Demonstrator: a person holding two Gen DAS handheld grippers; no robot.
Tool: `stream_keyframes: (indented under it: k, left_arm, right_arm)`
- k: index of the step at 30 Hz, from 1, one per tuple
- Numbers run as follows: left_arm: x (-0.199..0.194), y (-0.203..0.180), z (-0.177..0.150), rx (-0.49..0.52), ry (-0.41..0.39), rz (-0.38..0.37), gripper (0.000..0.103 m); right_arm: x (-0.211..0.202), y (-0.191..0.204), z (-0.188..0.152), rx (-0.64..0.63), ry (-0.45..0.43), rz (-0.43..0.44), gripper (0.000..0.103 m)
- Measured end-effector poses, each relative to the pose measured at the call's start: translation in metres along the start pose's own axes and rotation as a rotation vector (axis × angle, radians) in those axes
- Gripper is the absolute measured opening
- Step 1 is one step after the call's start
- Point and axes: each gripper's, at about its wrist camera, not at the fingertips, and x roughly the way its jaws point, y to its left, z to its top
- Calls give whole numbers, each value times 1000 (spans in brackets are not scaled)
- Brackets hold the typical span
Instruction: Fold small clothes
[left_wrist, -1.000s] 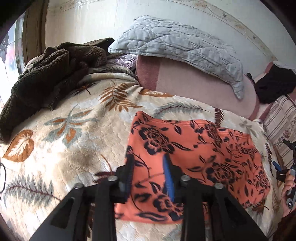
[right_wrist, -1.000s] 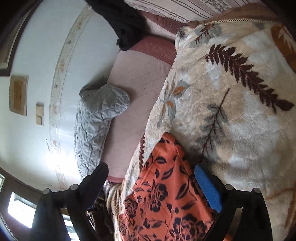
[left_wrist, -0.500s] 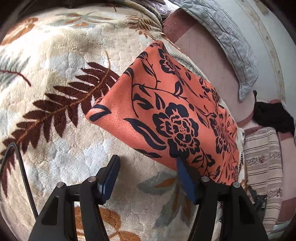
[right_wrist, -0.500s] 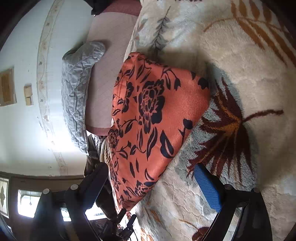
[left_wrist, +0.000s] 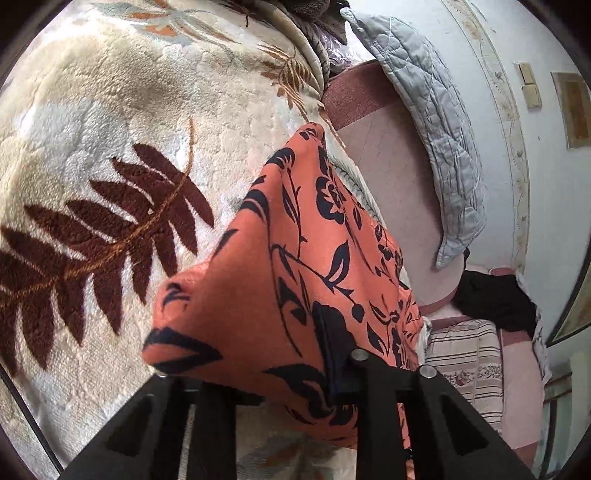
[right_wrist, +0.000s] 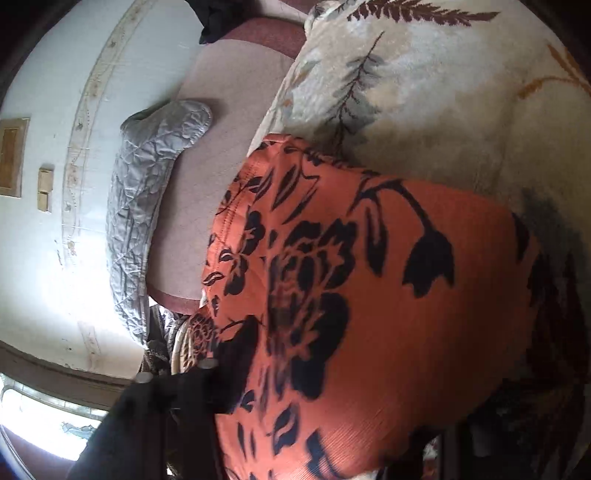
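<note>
My left gripper (left_wrist: 266, 373) pointed downward from the 6 o'clock edge of its own view, rolled so one finger (left_wrist: 332, 354) lay on top of the orange cloth (left_wrist: 295, 258) and the other sat hidden beneath it. Its jaws were closing with that cloth between them. My right gripper (right_wrist: 332, 398) also angled down; its jaws were closing around the same cloth, one finger (right_wrist: 236, 362) showing at 7 o'clock, the other covered by fabric.

No readable text showed anywhere, folks: no label, brand, number or sign could be made out in either wrist view, only leaf and flower patterns.
</note>
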Motion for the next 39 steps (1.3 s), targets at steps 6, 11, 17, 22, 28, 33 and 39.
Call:
stream_keyframes:
  k: [6, 11, 17, 22, 28, 33, 39]
  left_arm:
    - [-18, -14, 2, 74, -59, -10, 13]
    - [-48, -28, -9, 129, -62, -8, 12]
    - [-75, -28, -43, 243, -3, 123, 13]
    - [-75, -5, -58, 244, 154, 266, 21]
    - [-142, -21, -57, 360, -47, 343, 25]
    - [-156, -58, -65, 568, -238, 367, 45]
    - [-91, -88, -88, 722, -161, 336, 46]
  right_arm:
    - [-25, 25, -9, -132, -78, 13, 15]
    - [-74, 39, -29, -226, -143, 13, 15]
    - [-112, 18, -51, -247, -78, -73, 15]
    - [-107, -37, -43, 28, 137, -142, 29]
    - [-184, -53, -22, 64, -59, -188, 60]
    - [-237, -31, -10, -44, -263, -142, 60]
    - [-179, 11, -34, -204, -152, -54, 60]
